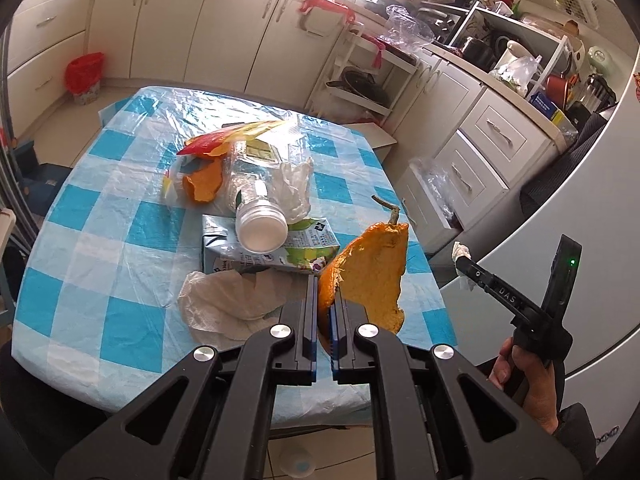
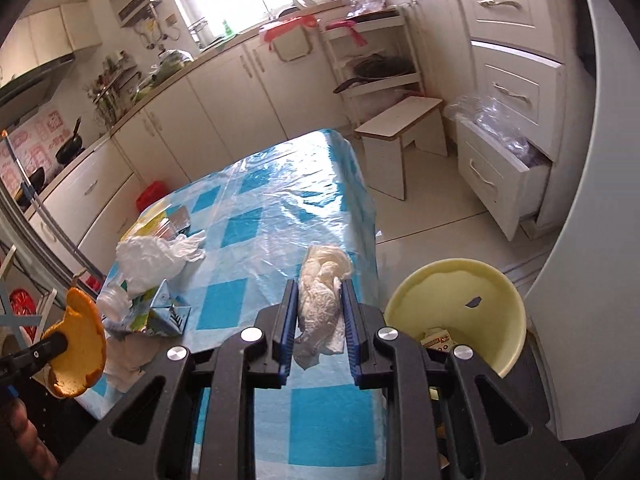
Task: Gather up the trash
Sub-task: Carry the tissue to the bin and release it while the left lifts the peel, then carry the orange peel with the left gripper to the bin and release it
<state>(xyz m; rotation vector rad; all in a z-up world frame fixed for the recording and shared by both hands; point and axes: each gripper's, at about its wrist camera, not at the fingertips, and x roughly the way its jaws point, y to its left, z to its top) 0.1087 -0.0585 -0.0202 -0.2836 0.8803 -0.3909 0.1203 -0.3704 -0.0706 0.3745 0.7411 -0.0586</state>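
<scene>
Above the near edge of the checked table [image 1: 100,208], an orange peel [image 1: 372,264] with a stalk on top is clamped between the nearly closed jaws of the left gripper [image 1: 325,292]; the peel is lifted clear of the tablecloth. From the right wrist view the same peel is seen at far left, pinched at a black finger tip. A crumpled tissue [image 2: 322,300] is gripped between the blue pads of the right gripper [image 2: 319,300], pressed on both sides, jaws clenched on it; it hangs just off the table's right edge. A pale yellow bin [image 2: 460,312] is seen just beside that gripper, to its right and lower, with some packaging inside. Remaining trash is left on the table: a clear plastic bottle [image 1: 256,208] lying on a flattened drink carton [image 1: 272,250], its white cap pointing at the camera; another piece of orange peel [image 1: 204,186] and a yellow-red wrapper [image 1: 236,136] behind it; a white crumpled napkin [image 1: 228,304] touching the carton's near side; a thin plastic bag [image 1: 296,180] right of the bottle. A hand [image 1: 524,376] is seen holding the right gripper's handle at lower right of the left wrist view.
</scene>
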